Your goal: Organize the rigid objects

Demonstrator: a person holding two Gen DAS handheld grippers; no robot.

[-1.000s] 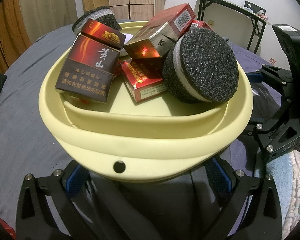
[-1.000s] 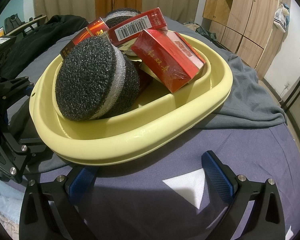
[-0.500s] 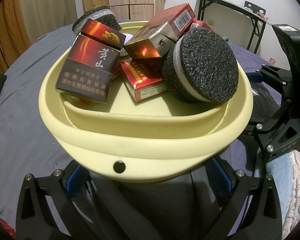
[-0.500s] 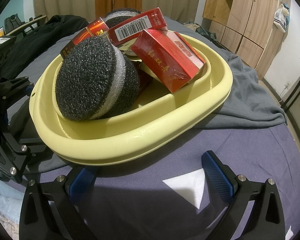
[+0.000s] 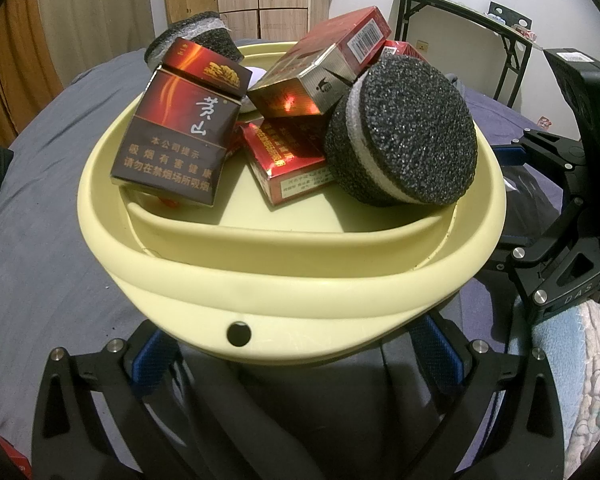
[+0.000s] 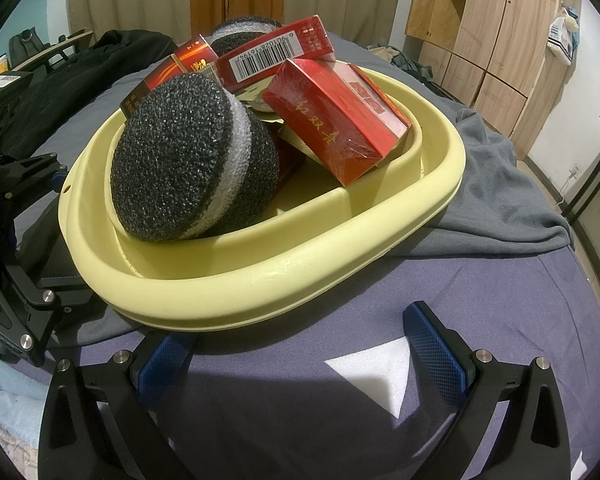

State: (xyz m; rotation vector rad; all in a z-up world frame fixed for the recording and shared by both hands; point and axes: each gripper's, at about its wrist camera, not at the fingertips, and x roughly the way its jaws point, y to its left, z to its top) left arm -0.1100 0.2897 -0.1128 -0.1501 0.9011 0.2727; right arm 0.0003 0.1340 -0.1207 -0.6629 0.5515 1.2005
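Note:
A pale yellow basin (image 5: 300, 280) sits on the bed and holds several cigarette boxes and two black foam discs. A dark brown box (image 5: 172, 140) leans at the left, a red barcode box (image 5: 324, 76) lies across the top, and a big disc (image 5: 404, 136) rests at the right. My left gripper (image 5: 292, 352) is open just below the basin's near wall. From the other side I see the basin (image 6: 300, 280), the disc (image 6: 188, 164) and a red box (image 6: 336, 120). My right gripper (image 6: 300, 352) is open, its left pad (image 6: 164, 360) under the rim.
A grey blanket (image 6: 500, 184) lies bunched beyond the basin on the purple sheet (image 6: 480, 300). A white scrap (image 6: 380, 372) lies between my right fingers. Black clothing (image 6: 60, 80) is piled at the left, a wardrobe (image 6: 492, 40) stands behind. A folding table (image 5: 460, 20) stands by the wall.

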